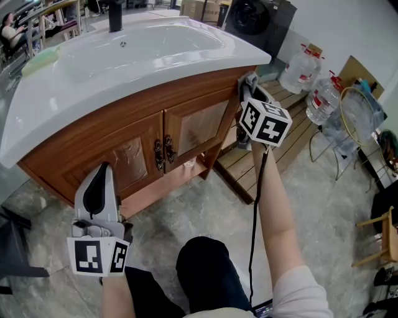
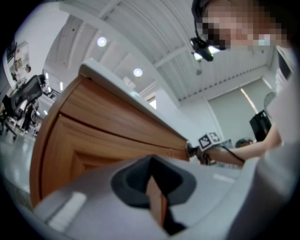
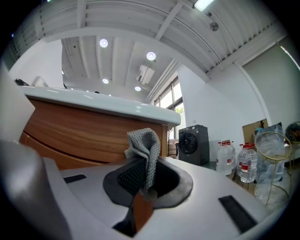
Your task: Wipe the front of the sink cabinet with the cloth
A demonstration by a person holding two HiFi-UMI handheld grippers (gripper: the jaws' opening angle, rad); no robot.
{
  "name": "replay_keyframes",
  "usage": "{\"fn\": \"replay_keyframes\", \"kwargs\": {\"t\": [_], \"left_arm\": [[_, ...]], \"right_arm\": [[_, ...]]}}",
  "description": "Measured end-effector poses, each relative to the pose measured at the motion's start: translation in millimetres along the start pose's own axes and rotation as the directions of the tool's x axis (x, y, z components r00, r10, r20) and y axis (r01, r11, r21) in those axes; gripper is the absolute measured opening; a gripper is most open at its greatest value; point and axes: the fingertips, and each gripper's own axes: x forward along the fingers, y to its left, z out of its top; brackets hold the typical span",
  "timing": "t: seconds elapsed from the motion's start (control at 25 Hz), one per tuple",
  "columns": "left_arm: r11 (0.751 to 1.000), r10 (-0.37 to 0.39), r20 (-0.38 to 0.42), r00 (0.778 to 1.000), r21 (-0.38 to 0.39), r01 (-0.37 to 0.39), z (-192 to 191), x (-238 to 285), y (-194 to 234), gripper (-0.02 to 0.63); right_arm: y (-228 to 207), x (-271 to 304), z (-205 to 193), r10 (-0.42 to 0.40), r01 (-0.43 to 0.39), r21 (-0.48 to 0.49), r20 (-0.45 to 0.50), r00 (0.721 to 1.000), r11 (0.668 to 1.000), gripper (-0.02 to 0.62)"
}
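While the right hand-held gripper (image 1: 247, 93) is clenched on the grey cloth (image 3: 146, 145) at the upper right corner of the sink cabinet (image 1: 124, 121) front (just under the basin (image 1: 155, 76) rim), the left hand-held gripper (image 1: 102, 177) hangs low before the cabinet's left door (image 1: 121, 161), jaws together, empty.

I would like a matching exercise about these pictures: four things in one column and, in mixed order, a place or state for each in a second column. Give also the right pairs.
Column one
1. cloth
2. left gripper
3. water bottles
4. washing machine

Column two
A. dark, standing behind the sink cabinet
B. jaws together, nothing between them
C. on the wooden boards to the right of the cabinet
D. grey, clamped in the right gripper

Pairs: 1-D, 2-B, 3-C, 4-A
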Motion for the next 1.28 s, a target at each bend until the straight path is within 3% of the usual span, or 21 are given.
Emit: {"fn": "replay_keyframes", "kwargs": {"t": [0.64,1.28], "left_arm": [[1.0,0.001,0.005,1.0,-0.002,-0.001,1.9,-1.3,-3.8,0.005],[1.0,0.016,0.016,1.0,0.003,-0.016,9.5,-23.5,1.4,0.005]], "right_arm": [[-4.2,-0.9,-41.3,-0.006,0.006,0.006,-0.052,0.999,1.0,0.031],[97.5,-46.5,-27.4,0.12,-0.12,-0.022,0.004,0.993,0.993,0.031]]}}
